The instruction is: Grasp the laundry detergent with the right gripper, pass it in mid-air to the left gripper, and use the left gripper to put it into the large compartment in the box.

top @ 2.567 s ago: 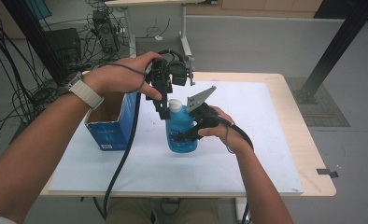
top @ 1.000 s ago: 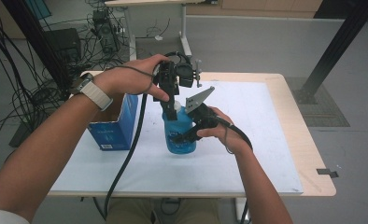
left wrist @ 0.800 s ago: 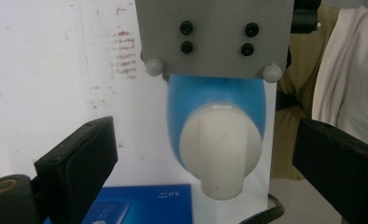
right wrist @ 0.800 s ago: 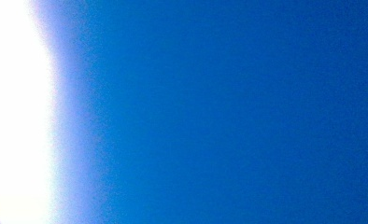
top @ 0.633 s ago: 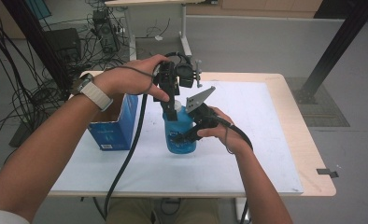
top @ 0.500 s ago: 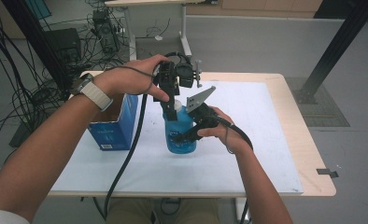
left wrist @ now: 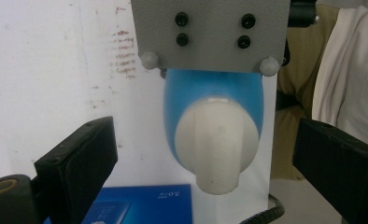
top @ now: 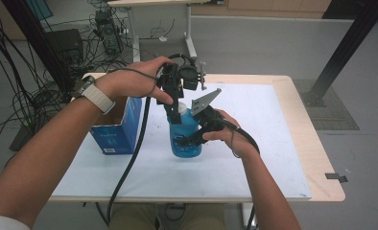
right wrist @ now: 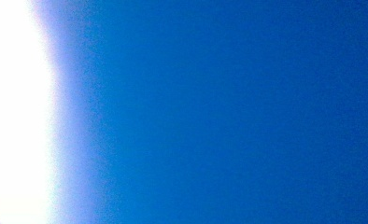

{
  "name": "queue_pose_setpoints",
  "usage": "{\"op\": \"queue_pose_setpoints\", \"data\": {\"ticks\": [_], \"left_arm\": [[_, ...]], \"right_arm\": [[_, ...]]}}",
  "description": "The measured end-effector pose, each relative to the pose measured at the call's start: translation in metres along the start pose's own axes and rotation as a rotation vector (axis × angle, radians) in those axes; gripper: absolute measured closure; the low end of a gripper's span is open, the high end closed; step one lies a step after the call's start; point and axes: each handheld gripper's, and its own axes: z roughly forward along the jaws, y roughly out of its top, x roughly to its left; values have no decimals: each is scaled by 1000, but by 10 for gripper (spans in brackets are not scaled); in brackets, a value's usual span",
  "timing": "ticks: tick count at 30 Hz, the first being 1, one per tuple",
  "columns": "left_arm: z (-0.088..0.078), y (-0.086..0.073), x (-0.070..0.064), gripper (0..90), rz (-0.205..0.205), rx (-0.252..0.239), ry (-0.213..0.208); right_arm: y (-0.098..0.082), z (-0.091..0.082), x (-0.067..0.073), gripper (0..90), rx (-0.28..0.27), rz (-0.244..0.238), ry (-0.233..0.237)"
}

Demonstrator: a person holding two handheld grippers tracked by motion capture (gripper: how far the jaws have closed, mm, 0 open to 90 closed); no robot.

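Observation:
A blue bottle [top: 186, 138] with a white cap [top: 181, 108] stands upright on the white table mat [top: 273, 143]. My right gripper [top: 189, 142] comes in from the right and is shut on the bottle's body; the right gripper view has the blue bottle wall [right wrist: 219, 112] pressed close to the lens. My left gripper [top: 176, 114] points down over the bottle's top. In the left gripper view the white cap [left wrist: 217, 149] sits between the two black jaws, which stand wide apart and clear of it, so my left gripper [left wrist: 205, 163] is open.
An open blue cardboard box [top: 122, 127] stands on the mat just left of the bottle, under my left forearm. The right gripper's grey plate [left wrist: 210, 32] sits right behind the cap. Cables trail off the table's front edge.
Since the earliest frame my left gripper has shifted from beside the cap to right over it. Nothing has moved over the last second.

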Motion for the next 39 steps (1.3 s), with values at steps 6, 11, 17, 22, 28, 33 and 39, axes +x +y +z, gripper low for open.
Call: {"op": "queue_pose_setpoints", "data": {"ticks": [6,11,17,22,28,33,39], "left_arm": [[1,0,0,71,1,0,-2],[1,-1,-1,72,1,2,-2],[1,-2,-1,72,-1,0,2],[1,-3,-1,72,-2,1,0],[2,-4,-1,73,0,3,-2],[2,-4,-1,73,1,3,-1],[2,-4,-1,73,0,3,-1]], "right_arm": [[0,0,0,432,0,1,2],[0,0,0,432,-2,3,0],[0,0,0,432,1,3,-4],[0,0,0,432,2,3,-2],[0,0,0,432,-3,3,-4],[0,-1,0,432,-3,3,-8],[0,0,0,432,-4,2,-5]]}}
